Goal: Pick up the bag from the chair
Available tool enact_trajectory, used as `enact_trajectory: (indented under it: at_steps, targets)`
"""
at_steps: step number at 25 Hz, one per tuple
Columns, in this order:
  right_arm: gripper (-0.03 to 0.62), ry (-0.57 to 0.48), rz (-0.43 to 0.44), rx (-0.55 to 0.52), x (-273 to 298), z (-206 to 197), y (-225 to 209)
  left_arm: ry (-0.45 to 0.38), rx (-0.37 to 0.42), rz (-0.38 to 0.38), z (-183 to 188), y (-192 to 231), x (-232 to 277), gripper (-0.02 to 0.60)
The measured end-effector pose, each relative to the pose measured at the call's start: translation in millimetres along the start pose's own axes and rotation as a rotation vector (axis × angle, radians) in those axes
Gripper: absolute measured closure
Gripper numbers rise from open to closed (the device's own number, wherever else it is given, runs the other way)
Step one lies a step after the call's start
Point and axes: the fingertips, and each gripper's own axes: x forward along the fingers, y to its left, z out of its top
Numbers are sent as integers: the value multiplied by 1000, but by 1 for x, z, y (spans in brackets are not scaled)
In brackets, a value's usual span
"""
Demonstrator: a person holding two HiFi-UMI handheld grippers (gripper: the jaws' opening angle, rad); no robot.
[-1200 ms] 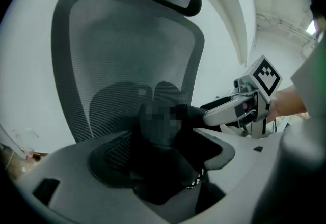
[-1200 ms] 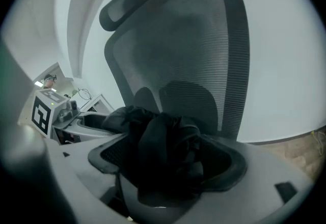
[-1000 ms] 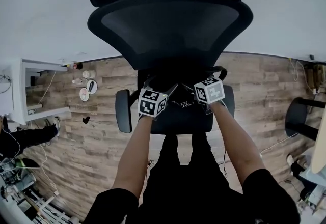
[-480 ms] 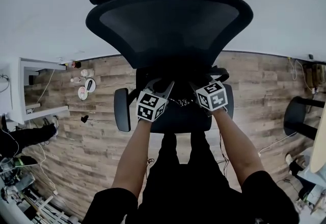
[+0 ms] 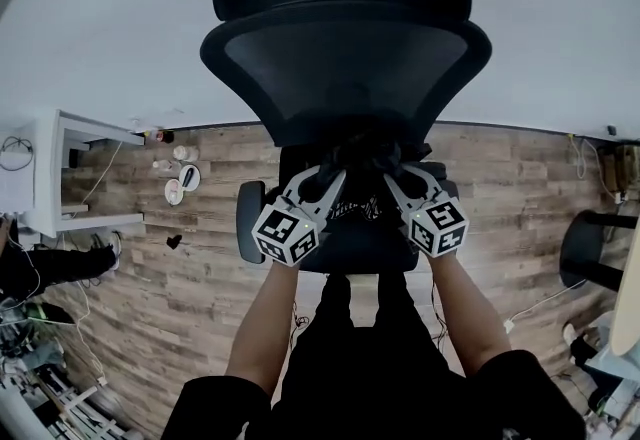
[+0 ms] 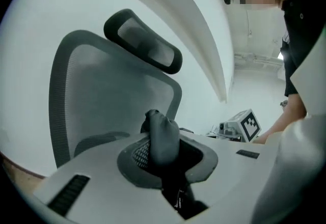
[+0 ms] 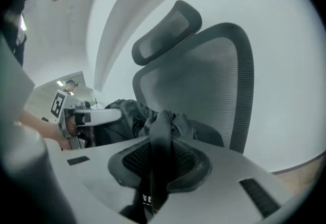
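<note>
A black mesh office chair (image 5: 345, 48) stands in front of me, its backrest tall against the wall. A black fabric bag (image 5: 366, 156) sits bunched over the seat, between my two grippers. In the left gripper view, my left gripper (image 6: 163, 152) is shut on a dark strap of the bag (image 6: 162, 136). In the right gripper view, my right gripper (image 7: 160, 156) is shut on another dark strap (image 7: 162, 131), and the crumpled bag body (image 7: 122, 113) lies behind it. In the head view, the left gripper (image 5: 328, 180) and right gripper (image 5: 397, 178) point up at the bag.
The chair's armrest (image 5: 248, 220) juts out on the left. A white shelf unit (image 5: 60, 178) and small items (image 5: 178, 178) are on the wood floor at the left. A second chair's base (image 5: 592, 248) and cables lie at the right. A white wall is behind the chair.
Both grippers have drawn closer together and tilted their jaws up at the bag. Their marker cubes now sit lower in the head view, which has shifted slightly.
</note>
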Motion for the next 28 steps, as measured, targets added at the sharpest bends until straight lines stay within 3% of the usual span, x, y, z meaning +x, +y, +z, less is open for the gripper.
enact_trajectory:
  at_steps: [6, 19, 28]
  targets:
    - [514, -150, -3, -48, -44, 63, 27, -152, 35, -48, 74, -32, -28, 515]
    - [514, -449, 50, -245, -130, 242, 92, -441, 301, -134, 253, -120, -91, 515]
    - [514, -511, 36, -294, -161, 286, 109, -508, 386, -142, 300, -152, -106, 515]
